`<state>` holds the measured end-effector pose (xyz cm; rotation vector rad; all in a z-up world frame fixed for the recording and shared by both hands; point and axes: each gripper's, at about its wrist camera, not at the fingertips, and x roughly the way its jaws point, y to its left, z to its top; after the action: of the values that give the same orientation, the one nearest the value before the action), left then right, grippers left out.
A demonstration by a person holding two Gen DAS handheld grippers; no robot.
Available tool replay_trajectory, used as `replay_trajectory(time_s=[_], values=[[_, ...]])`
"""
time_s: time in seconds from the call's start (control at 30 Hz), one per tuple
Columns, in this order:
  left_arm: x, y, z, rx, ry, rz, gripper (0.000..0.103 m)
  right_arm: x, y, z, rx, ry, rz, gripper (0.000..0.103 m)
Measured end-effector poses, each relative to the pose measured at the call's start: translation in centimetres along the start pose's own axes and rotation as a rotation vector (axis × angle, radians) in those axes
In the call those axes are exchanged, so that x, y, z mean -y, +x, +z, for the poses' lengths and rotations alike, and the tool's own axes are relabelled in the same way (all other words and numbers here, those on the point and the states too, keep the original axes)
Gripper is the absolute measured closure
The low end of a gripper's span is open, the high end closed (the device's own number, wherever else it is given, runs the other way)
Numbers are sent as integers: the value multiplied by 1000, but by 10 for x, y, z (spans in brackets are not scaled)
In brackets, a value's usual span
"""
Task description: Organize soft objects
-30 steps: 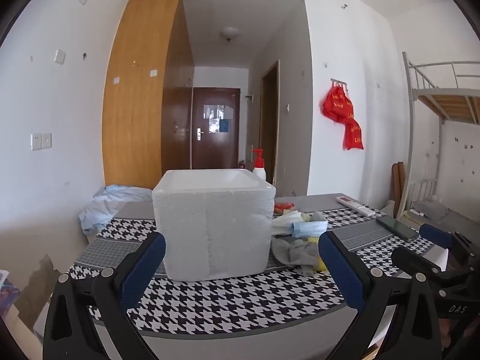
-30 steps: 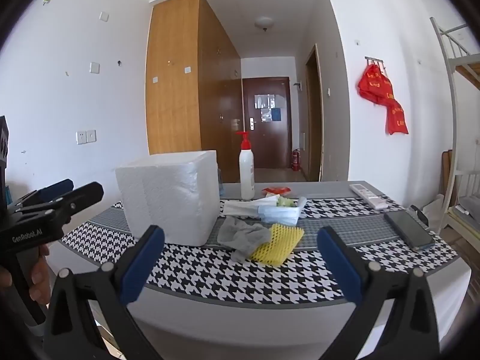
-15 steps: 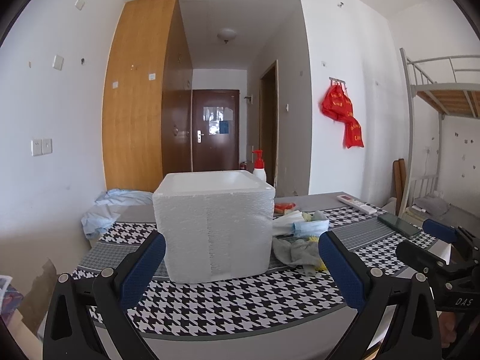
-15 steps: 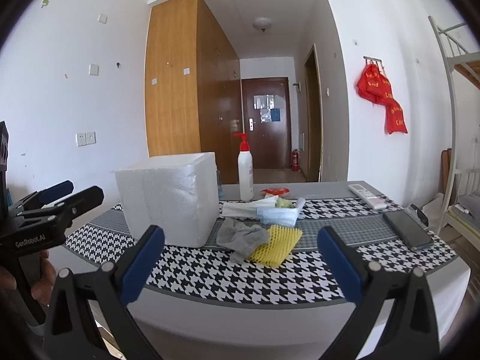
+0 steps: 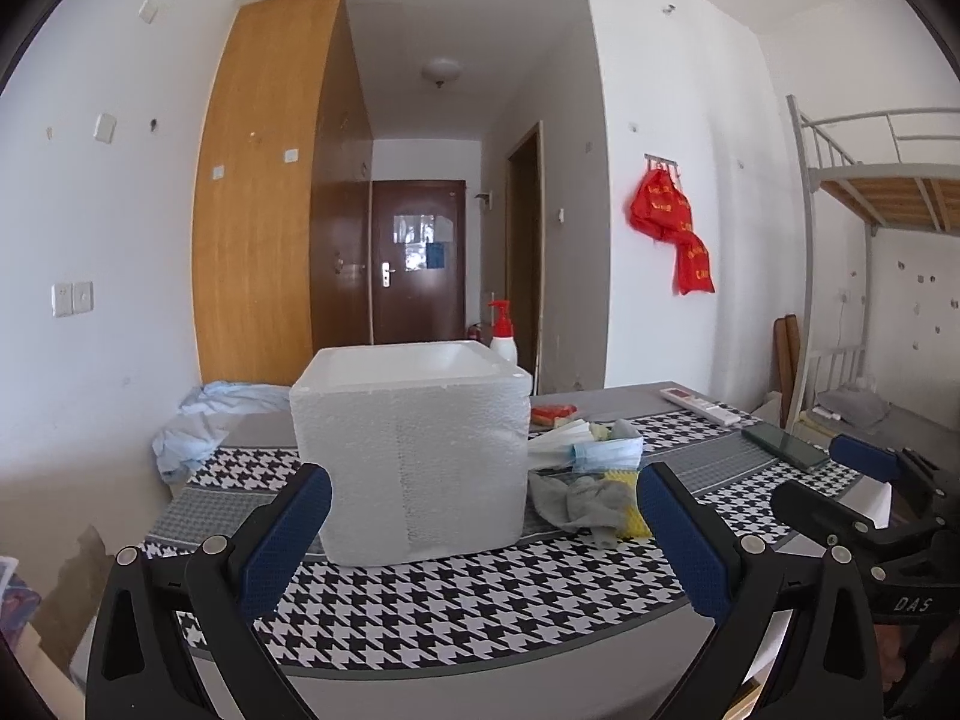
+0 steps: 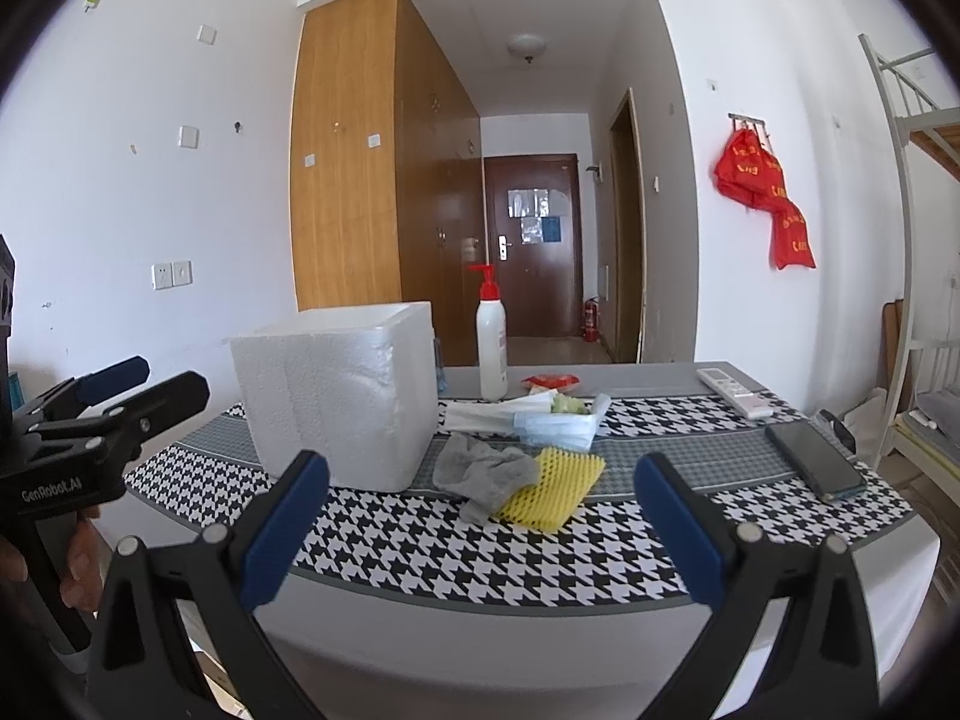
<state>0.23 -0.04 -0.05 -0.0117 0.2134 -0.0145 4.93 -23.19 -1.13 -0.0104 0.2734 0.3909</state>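
Note:
A white foam box point(image 5: 411, 450) point(image 6: 339, 393) stands open-topped on the houndstooth table. To its right lie soft things: a grey sock point(image 6: 486, 471) point(image 5: 576, 501), a yellow foam net point(image 6: 558, 486) point(image 5: 630, 510), blue face masks point(image 6: 555, 423) point(image 5: 606, 453) and white tissues point(image 6: 492, 411). My left gripper point(image 5: 480, 546) is open and empty, held before the table's front edge facing the box. My right gripper point(image 6: 480, 525) is open and empty, held before the front edge facing the sock and net. Each gripper also shows from the side in the other's view.
A pump bottle point(image 6: 491, 339) stands behind the box. A red packet point(image 6: 549, 382), a white remote point(image 6: 735, 391) and a dark phone point(image 6: 813, 459) lie on the table's right part. A blue cloth point(image 5: 204, 420) lies at the far left. A bunk bed point(image 5: 870, 276) stands at right.
Both grippers have risen slightly and eased back a little; the table sits lower in both views. Nothing on the table moved.

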Motion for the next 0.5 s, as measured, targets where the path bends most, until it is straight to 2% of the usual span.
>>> replay_trajectory(time_s=[0.5], values=[[1,8,0,-10,-6,0,1,6,5,1,-8,-1,-15,0]])
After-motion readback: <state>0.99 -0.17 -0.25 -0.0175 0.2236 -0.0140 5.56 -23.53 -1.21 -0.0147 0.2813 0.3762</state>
